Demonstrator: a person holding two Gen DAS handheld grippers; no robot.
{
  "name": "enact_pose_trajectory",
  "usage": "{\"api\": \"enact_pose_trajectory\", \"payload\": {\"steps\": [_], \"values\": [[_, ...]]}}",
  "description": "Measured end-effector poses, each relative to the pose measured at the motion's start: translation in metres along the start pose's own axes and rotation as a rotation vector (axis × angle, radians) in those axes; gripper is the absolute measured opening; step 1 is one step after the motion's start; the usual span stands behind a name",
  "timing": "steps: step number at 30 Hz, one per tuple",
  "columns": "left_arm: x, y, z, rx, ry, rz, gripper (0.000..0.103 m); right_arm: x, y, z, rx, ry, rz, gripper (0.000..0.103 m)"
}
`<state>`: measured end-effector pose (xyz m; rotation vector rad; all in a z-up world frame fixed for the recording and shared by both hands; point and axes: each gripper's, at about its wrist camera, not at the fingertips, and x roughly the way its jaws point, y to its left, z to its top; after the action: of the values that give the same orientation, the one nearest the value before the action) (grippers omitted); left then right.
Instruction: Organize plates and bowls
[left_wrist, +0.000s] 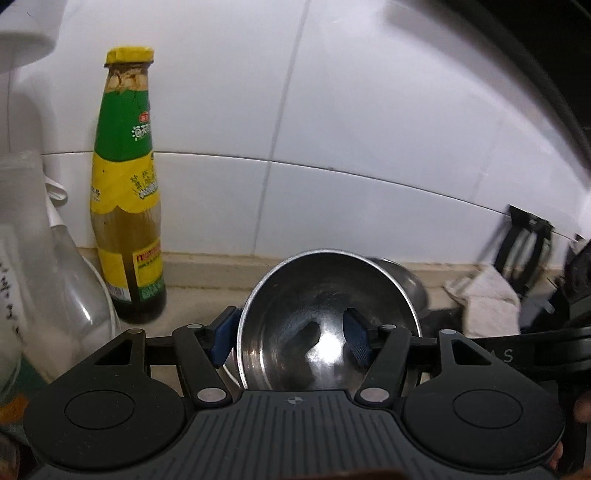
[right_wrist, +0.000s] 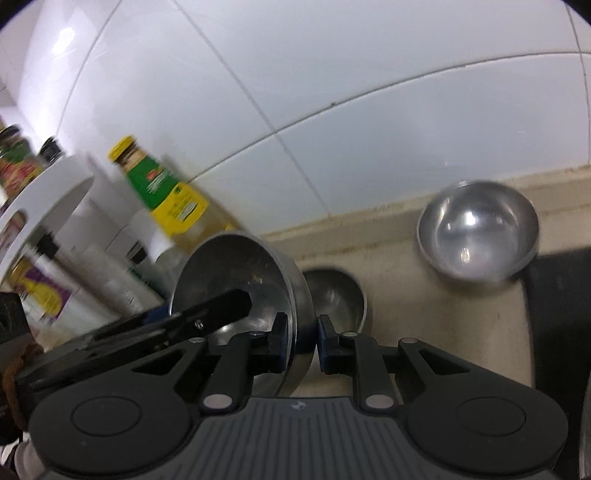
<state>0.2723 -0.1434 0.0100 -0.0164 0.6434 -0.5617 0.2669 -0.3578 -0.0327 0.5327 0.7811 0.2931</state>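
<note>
- Right gripper (right_wrist: 300, 341) pinches the wall of a steel bowl (right_wrist: 236, 280): one pad inside, one outside, both pressed on the metal. The bowl is tilted, mouth toward the camera.
- Left gripper (left_wrist: 291, 338) straddles the same bowl (left_wrist: 328, 325) at its other side: left pad outside the rim, right pad inside the bowl. We see a sliver of gap at the outer pad, so we read its jaws as spread, not clamping; contact at the inner pad is hard to judge against the reflections.
- In the right wrist view the left gripper is only a blurred dark bar (right_wrist: 207, 314) across the bowl's mouth.
- A second bowl (right_wrist: 336, 295) sits just behind the held one, mostly hidden by it.
- A third bowl (right_wrist: 478, 238) rests on the desk (right_wrist: 402, 236) near the tiled wall, well apart to the right, motion-blurred.
- A sauce bottle (left_wrist: 125, 184) stands at the left by the wall; its label is unreadable.
- Jars and a white rack (right_wrist: 55, 192) at the far left are smeared and cut off.
- A pale cloth (left_wrist: 487, 299) at the right edge is partly hidden.
</note>
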Motion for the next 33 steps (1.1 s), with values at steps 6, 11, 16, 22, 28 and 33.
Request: {"api": "enact_pose_trajectory", "payload": {"steps": [6, 11, 16, 22, 28, 33], "values": [[-0.020, -0.014, -0.040, 0.030, 0.099, -0.038, 0.068, -0.020, -0.006, -0.042, 0.033, 0.126, 0.012, 0.019], [0.001, -0.016, -0.073, 0.029, 0.236, -0.039, 0.068, -0.011, -0.016, -0.071, 0.051, 0.245, -0.047, 0.019], [0.011, -0.002, -0.071, -0.037, 0.279, -0.059, 0.061, -0.007, -0.020, -0.071, 0.013, 0.272, -0.078, 0.019], [-0.004, 0.022, -0.040, -0.105, 0.159, -0.050, 0.065, -0.017, -0.030, -0.042, 0.057, 0.174, -0.070, 0.021], [0.036, 0.042, -0.007, -0.167, 0.124, 0.019, 0.069, 0.004, -0.020, 0.005, 0.024, 0.049, -0.081, 0.023], [0.083, 0.054, -0.010, -0.238, 0.213, 0.058, 0.066, 0.054, -0.021, 0.018, -0.019, 0.091, -0.141, 0.023]]}}
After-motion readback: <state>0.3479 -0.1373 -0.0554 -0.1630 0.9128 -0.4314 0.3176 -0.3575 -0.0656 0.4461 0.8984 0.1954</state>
